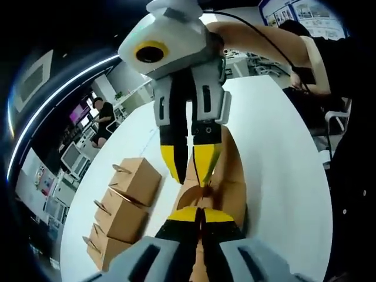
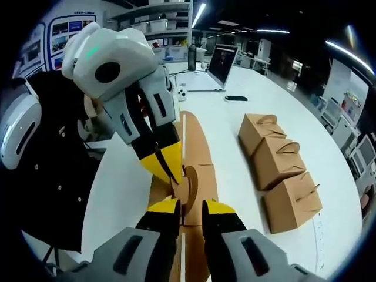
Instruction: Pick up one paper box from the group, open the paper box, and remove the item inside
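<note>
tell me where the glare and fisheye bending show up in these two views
Left gripper view: the white table is washed out bright, and a ceiling light strip bends into an arc. Right gripper view: lighting is more even, the row of paper boxes stays sharp, and the table edge curves strongly.

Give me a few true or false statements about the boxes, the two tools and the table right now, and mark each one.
1. Three closed paper boxes sit in a row on the white table. True.
2. The left tool and the right tool meet at the opened brown box. True.
3. The opened box lies stacked on top of the row of three. False: it lies apart from them, on the table.
4. A laptop stands open at the table's far end. True.
5. The table is black. False: it is white.
</note>
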`<state>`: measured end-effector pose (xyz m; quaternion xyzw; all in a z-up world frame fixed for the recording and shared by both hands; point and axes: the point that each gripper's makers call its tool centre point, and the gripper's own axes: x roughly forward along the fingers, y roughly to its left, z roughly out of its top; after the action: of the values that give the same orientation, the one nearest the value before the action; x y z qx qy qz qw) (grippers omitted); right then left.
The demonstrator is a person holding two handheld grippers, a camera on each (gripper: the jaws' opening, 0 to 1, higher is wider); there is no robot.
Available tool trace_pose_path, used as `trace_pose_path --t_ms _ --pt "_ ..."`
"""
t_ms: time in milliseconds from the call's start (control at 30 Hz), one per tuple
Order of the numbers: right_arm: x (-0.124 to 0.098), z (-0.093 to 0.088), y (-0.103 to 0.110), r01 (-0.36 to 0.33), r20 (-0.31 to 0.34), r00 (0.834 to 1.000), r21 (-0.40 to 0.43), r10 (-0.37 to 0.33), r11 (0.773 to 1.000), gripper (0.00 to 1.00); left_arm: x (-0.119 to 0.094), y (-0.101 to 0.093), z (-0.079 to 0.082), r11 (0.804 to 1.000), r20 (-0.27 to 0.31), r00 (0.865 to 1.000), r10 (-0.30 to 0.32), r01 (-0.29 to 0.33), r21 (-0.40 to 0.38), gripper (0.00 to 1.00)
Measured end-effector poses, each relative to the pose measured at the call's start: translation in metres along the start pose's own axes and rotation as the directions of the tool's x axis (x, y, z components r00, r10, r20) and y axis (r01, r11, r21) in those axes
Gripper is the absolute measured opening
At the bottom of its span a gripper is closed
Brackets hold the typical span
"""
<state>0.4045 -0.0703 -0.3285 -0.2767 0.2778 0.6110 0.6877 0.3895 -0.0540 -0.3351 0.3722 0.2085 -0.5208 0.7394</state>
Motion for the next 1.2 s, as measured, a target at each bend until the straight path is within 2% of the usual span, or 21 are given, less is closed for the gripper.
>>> trace_pose_path --t_ms 233,367,500,700,1000,1200 --pt "-0.008 0.005 0.000 -0.019 0.007 1.000 -0.007 0.020 1.000 0.15 -0.002 0.000 0.001 1.000 0.017 1.000 0.004 -0.004 0.004 0.04" --pt "-0.011 0.005 -0.003 -0.009 0.001 1.000 -0.010 0.009 1.000 0.15 -0.003 0.000 0.002 1.000 0.021 1.000 0.006 -0.006 0.005 0.04" --pt "-0.005 0.005 -0.006 -0.001 -0.002 1.000 -0.009 0.001 1.000 0.15 -0.004 -0.002 0.002 1.000 0.023 1.000 0.002 -0.003 0.009 0.04" --pt "0.008 0.005 0.001 -0.040 -0.031 0.999 -0.007 0.040 0.999 0.14 -0.005 -0.004 0.000 1.000 0.016 1.000 0.002 -0.002 0.027 0.04" --pt "0.008 0.008 -0.004 -0.038 -0.027 0.999 0.005 0.038 0.999 0.10 -0.008 -0.005 -0.001 1.000 0.033 0.999 0.000 -0.001 0.031 0.04" --pt "0.022 0.004 0.004 -0.070 -0.055 0.996 0.018 0.071 0.997 0.10 -0.009 -0.006 0.000 0.999 0.037 0.999 0.002 -0.003 0.042 0.04"
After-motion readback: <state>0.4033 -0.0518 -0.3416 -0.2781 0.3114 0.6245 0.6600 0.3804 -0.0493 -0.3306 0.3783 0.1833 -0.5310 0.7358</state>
